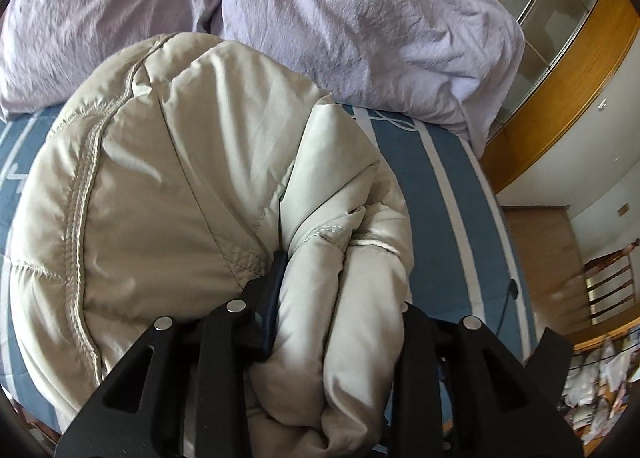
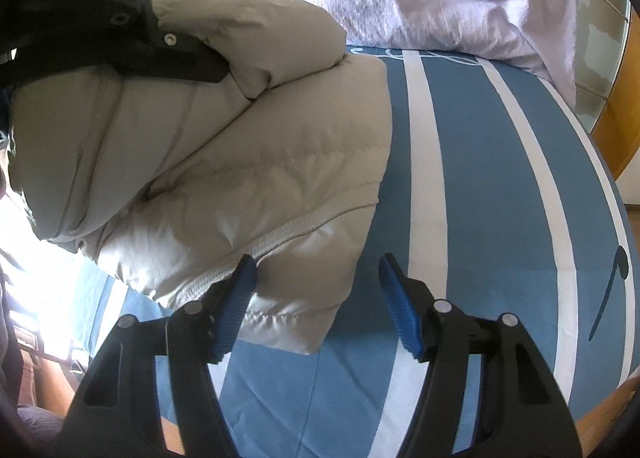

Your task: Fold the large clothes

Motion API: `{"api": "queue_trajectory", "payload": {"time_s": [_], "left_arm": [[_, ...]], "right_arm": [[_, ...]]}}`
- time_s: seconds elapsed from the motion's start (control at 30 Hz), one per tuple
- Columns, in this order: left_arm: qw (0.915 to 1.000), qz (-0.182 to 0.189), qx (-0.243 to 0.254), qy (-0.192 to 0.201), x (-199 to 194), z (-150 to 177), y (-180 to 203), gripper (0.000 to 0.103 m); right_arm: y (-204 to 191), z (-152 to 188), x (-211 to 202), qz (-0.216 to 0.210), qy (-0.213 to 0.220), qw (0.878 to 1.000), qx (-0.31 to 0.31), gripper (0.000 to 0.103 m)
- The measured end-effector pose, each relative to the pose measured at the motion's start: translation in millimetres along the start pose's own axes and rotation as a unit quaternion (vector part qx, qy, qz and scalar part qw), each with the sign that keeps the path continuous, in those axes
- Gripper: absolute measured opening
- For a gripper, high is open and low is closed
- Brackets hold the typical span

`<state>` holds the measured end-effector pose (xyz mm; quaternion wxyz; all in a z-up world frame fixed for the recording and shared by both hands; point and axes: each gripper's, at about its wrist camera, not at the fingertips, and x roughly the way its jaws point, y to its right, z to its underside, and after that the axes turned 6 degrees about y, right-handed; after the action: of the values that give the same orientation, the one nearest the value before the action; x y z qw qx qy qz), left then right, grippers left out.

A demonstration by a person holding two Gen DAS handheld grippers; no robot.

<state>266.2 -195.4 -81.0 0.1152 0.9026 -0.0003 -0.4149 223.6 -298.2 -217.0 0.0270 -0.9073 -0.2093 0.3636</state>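
My left tool [image 1: 340, 298] is clenched on a thick bunched fold of the beige puffer jacket [image 1: 180, 178], which fills the centre and lower left of the left wrist view and bulges up between the black fingers. The jacket lies on the bed, on a blue sheet with white stripes [image 1: 448, 218], and a crumpled lilac duvet [image 1: 360, 18] is heaped across the top of the frame. In the right wrist view my right tool [image 2: 316, 290] is released, its blue pads [image 2: 400, 310] spread apart over the sheet [image 2: 480, 178]; the left pad sits just beside the jacket's [image 2: 240, 158] white zipper [image 2: 240, 262] near the hem. At upper left there, my left tool's black body [image 2: 100, 18] rests against the jacket.
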Motion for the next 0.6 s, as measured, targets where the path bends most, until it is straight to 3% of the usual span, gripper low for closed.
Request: {"api": "queue_trajectory", "payload": {"time_s": [0.23,0.33,0.37,0.4,0.43,0.6], "left_arm": [[0.9984,-0.041,0.035,0.014,-9.5,1.0,15.6,0.038],[0.9979,-0.045,0.042,0.019,-15.9,0.9,18.8,0.047],[0.9982,-0.041,0.041,0.019,-18.7,0.7,19.3,0.06],[0.9985,-0.032,0.039,0.02,-20.7,0.4,20.0,0.081],[0.9985,-0.026,0.037,0.03,-26.0,0.4,21.7,0.086],[0.9966,-0.026,0.057,0.053,-44.4,-1.1,32.5,0.088]], "right_arm": [[3.9,-1.0,2.7,-0.008,-0.002,1.0,0.003,0.063],[5.2,-2.1,3.0,-0.011,-0.002,1.0,0.004,0.063],[5.4,-2.4,3.0,-0.012,-0.002,1.0,0.004,0.063],[5.4,-2.7,3.0,-0.013,-0.002,1.0,0.005,0.063],[5.7,-3.0,3.0,-0.013,-0.002,1.0,0.005,0.063],[6.2,-4.3,3.5,-0.014,-0.002,1.0,0.009,0.063]]}}
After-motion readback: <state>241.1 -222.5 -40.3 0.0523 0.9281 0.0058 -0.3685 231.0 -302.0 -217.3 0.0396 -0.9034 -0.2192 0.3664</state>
